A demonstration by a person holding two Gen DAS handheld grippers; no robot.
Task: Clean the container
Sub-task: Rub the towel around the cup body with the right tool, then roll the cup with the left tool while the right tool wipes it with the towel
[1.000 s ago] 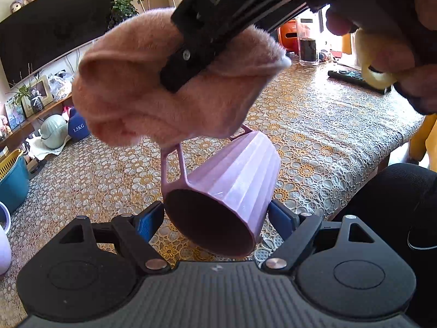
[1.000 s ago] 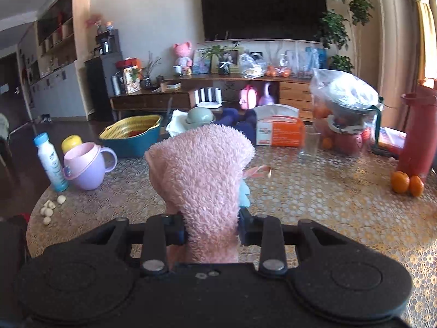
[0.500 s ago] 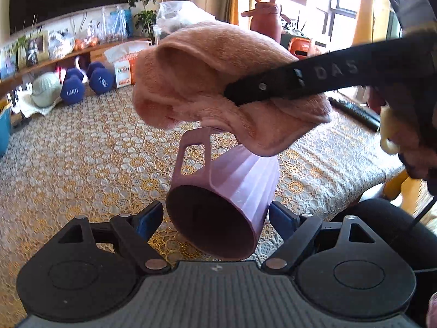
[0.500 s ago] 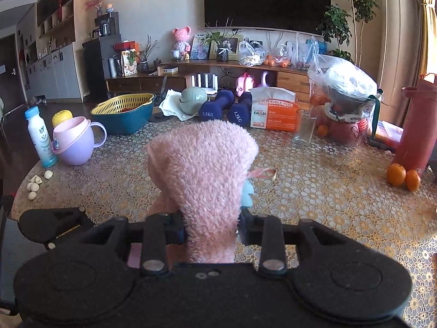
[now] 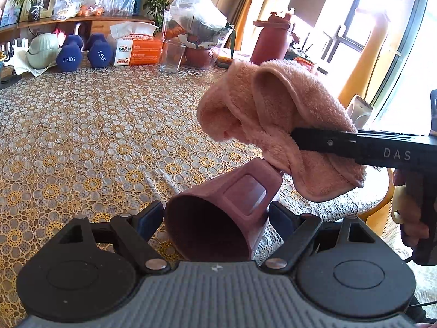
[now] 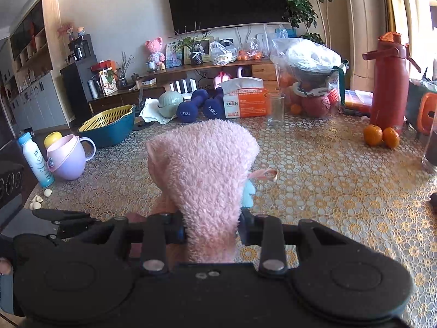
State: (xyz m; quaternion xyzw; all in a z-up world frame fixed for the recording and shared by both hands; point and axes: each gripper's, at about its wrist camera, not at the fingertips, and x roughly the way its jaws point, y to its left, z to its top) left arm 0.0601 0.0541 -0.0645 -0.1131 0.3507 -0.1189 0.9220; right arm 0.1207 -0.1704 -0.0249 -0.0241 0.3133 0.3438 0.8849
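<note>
A mauve plastic cup (image 5: 207, 232) lies on its side between the blue pads of my left gripper (image 5: 215, 218), which is shut on it. Its mouth faces the camera and its handle (image 5: 245, 194) is on top. My right gripper (image 5: 300, 138) reaches in from the right, shut on a folded pink towel (image 5: 273, 114). The towel's lower fold rests against the cup's far end. In the right wrist view the towel (image 6: 202, 164) stands up between the fingers of the right gripper (image 6: 210, 229) and hides what lies just ahead. The left gripper (image 6: 62, 216) shows at the lower left.
The table has a lace cloth (image 5: 82, 136). At its far side stand blue dumbbells (image 5: 69, 54), a tissue box (image 5: 136, 47), an empty glass (image 5: 172, 56) and a red flask (image 5: 270, 41). Oranges (image 6: 379, 135), a lilac jug (image 6: 67, 158), a bottle (image 6: 35, 161) and a teal basket (image 6: 109, 125) also sit there.
The cup has turned in the left gripper, so its handle went from the left side to the top. The towel moved from above the cup to its far right end.
</note>
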